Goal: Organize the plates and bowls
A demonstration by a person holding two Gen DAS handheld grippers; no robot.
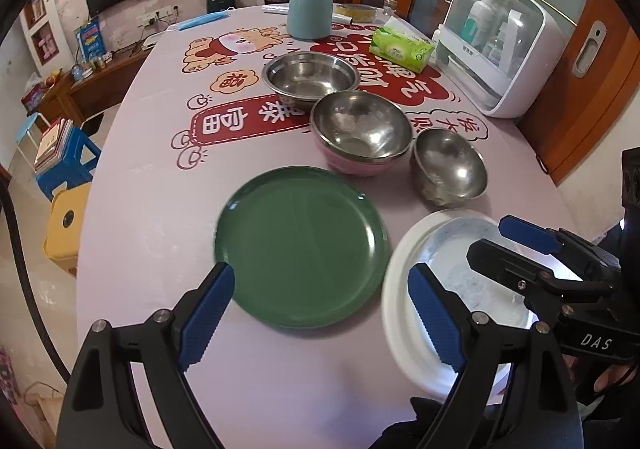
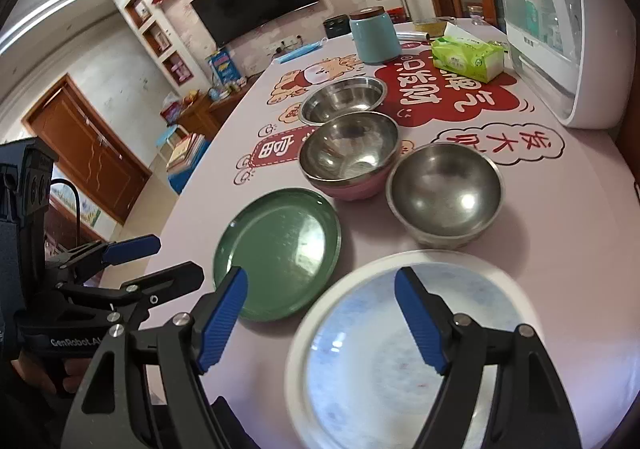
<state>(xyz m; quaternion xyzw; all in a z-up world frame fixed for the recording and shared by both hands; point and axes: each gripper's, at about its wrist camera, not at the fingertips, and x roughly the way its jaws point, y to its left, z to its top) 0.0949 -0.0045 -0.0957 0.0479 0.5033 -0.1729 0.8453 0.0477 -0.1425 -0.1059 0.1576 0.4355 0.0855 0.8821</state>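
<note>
Round table [image 1: 140, 209] with printed pink cloth, all dishes on the near half. Biggest pieces: green plate [image 1: 302, 247] near centre, white plate [image 2: 400, 349] with bluish middle just to its right, rims close, contact can't be told. Behind them three steel bowls run in a diagonal line away from the person: far wide bowl [image 1: 310, 75], pink-sided bowl [image 1: 362, 131], small bowl [image 1: 450, 167] nearest the white plate. Neighbouring bowls sit very close.

Left gripper [image 1: 320, 313] wide open, holding nothing; green plate lies straight ahead between its fingers, near rim at the fingertips. Right gripper [image 2: 320, 313] also spread wide, empty, hanging over the near-left rim of the white plate; its right finger [image 2: 420, 323] sits over the plate face.

Key relation: each plate is dead ahead of its own gripper, so the left is nearer the green, the right nearer the white. Plates are round, no long axis; likely grab is at the near rim. Nothing stacked yet.

Background: teal canister [image 1: 310, 13], tissue pack [image 1: 402, 49], white cabinet box [image 1: 500, 45].
</note>
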